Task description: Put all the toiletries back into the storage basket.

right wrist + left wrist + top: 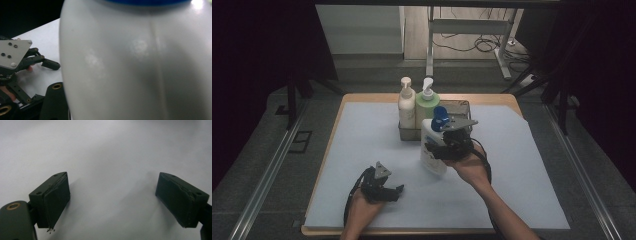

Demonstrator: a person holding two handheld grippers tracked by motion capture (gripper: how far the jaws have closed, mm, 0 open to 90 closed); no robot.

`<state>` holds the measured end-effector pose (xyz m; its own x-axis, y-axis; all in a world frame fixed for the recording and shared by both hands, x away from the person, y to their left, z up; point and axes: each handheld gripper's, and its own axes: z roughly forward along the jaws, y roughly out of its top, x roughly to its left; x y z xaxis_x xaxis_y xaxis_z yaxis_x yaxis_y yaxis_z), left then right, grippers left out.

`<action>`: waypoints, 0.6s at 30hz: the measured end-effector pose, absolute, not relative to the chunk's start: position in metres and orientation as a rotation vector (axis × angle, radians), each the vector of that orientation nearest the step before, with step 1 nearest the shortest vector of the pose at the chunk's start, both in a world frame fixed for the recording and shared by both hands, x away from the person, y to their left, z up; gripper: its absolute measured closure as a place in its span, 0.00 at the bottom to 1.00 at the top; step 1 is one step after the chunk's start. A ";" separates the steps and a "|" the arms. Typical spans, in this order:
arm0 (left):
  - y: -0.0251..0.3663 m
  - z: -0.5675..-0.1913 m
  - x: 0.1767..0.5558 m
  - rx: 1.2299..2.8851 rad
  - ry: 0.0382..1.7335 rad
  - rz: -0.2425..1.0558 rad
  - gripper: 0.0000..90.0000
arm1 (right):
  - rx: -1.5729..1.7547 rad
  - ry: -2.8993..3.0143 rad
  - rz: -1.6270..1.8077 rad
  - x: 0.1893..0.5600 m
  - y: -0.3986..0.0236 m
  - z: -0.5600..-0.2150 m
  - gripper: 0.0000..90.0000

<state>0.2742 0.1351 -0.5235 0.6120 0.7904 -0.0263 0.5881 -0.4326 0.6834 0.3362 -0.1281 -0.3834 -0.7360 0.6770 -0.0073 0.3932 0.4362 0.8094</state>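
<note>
A white pump bottle [430,131] with a blue pump head [440,118] hangs tilted above the table, just in front of the wire basket [463,106]. My right gripper [435,151] is shut on its body from the right side. In the right gripper view the bottle's white wall [140,62] sits very close, with one of my black jaws at its lower left. My left gripper [398,191] rests low over the sheet at the near left, open with nothing between its fingers [53,200]. It is also in the right gripper view, as the left gripper [50,64] far off.
The basket at the back centre holds a cream pump bottle [406,102] and a green one [427,101], both upright. A pale sheet [522,165] covers the wooden table [330,145]. Dark floor, rails and a desk frame [472,30] lie beyond.
</note>
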 end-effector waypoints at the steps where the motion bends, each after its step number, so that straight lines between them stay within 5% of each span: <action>1: 0.135 -0.524 0.274 2.172 1.080 0.394 0.13 | 0.923 2.358 1.200 0.337 -0.130 -0.382 0.45; 18: 0.135 -0.524 0.274 2.173 1.080 0.393 0.13 | 0.995 2.302 1.172 0.347 -0.163 -0.365 0.45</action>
<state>0.2743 0.1351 -0.5235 0.6120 0.7904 -0.0267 0.5885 -0.4326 0.6830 0.3474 -0.1629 -0.3649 -0.6815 0.7318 -0.0098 0.4228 0.4046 0.8109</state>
